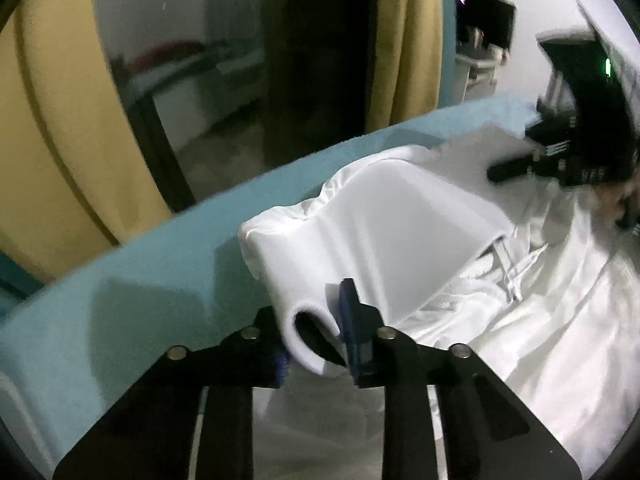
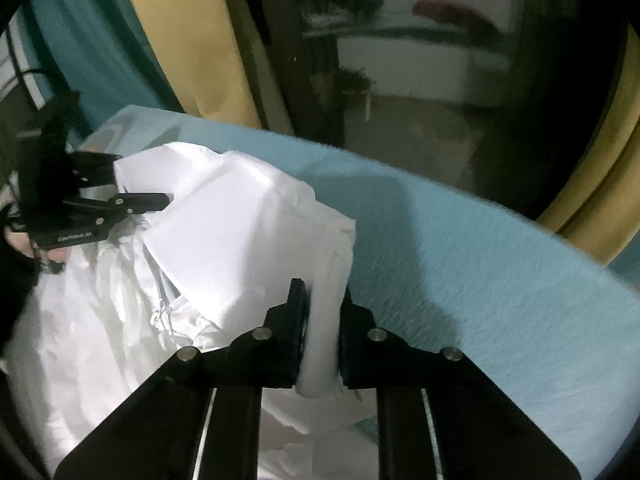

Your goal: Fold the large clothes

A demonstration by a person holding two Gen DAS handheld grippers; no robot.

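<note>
A large white garment (image 1: 384,220) with a drawstring lies on a light blue covered table (image 1: 140,280). My left gripper (image 1: 316,328) is shut on a folded edge of the garment and holds it lifted. My right gripper (image 2: 322,320) is shut on another edge of the same white garment (image 2: 240,232), also raised above the blue table (image 2: 480,280). The stretch of cloth between the two grippers hangs taut. The right gripper shows in the left wrist view (image 1: 520,168) at the right; the left gripper shows in the right wrist view (image 2: 132,200) at the left.
Yellow curtains (image 1: 52,160) and a dark glass door (image 1: 240,60) stand behind the table's far edge. The curtain also shows in the right wrist view (image 2: 192,40). White furniture and a dark screen (image 1: 484,24) are at the far right.
</note>
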